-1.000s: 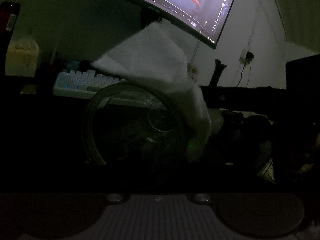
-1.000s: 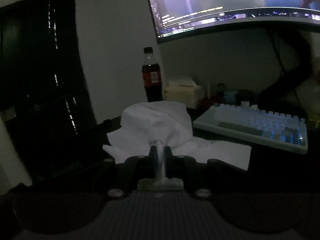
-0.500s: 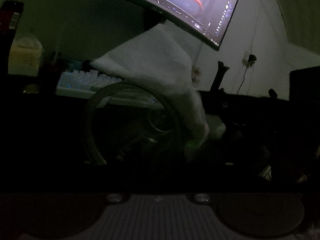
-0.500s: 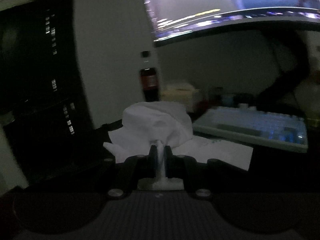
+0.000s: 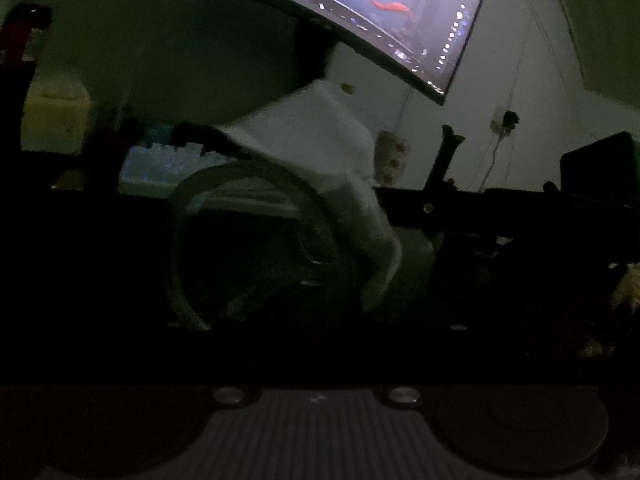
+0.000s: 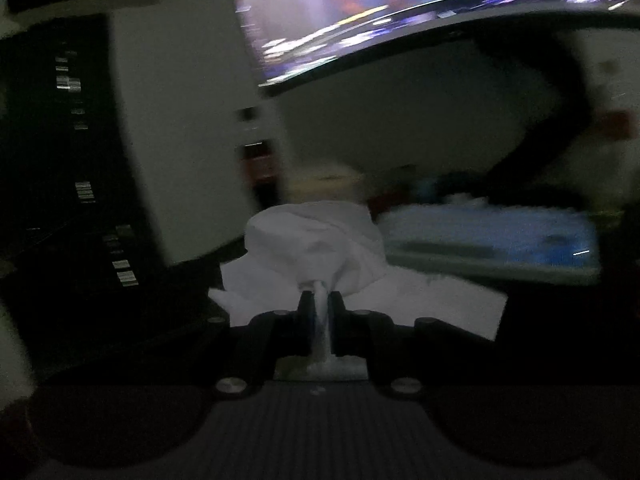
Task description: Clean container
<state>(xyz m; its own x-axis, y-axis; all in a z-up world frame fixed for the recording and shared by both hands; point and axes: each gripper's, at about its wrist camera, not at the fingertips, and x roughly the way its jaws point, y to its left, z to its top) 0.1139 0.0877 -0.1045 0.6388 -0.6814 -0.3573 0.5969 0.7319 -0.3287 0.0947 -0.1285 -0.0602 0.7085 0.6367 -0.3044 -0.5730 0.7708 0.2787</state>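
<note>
The wiping step is under way: the right tool (image 6: 319,300) is clenching a bunched white cloth (image 6: 316,240) between its two dark fingers (image 6: 306,312), and in the left wrist view that same cloth (image 5: 320,152) is draping over the upper right rim of the clear round container (image 5: 248,240), which is lying on its side with its mouth turned toward the camera. The container is sitting right in front of the left tool, low over the dark tabletop (image 5: 80,240), with the pale backlit keyboard (image 5: 168,160) behind it and the curved monitor (image 5: 400,12) above. The left tool's own fingers are lost in the dark, so whether they are pressing on the container I cannot tell; its jaws have just been closing a little, and the container seems to be sitting between them. Nothing is showing inside the container beyond reflections and a smaller ring that looks like its base seen through the mouth; the inside is too dark to say whether any dirt is left. A flat sheet of white paper (image 6: 440,296) is lying on the tabletop under the cloth. The next move probably calls for pushing the cloth down past the rim and sweeping it round the inner wall, with the left tool keeping the container steady so it is not rolling away.
</note>
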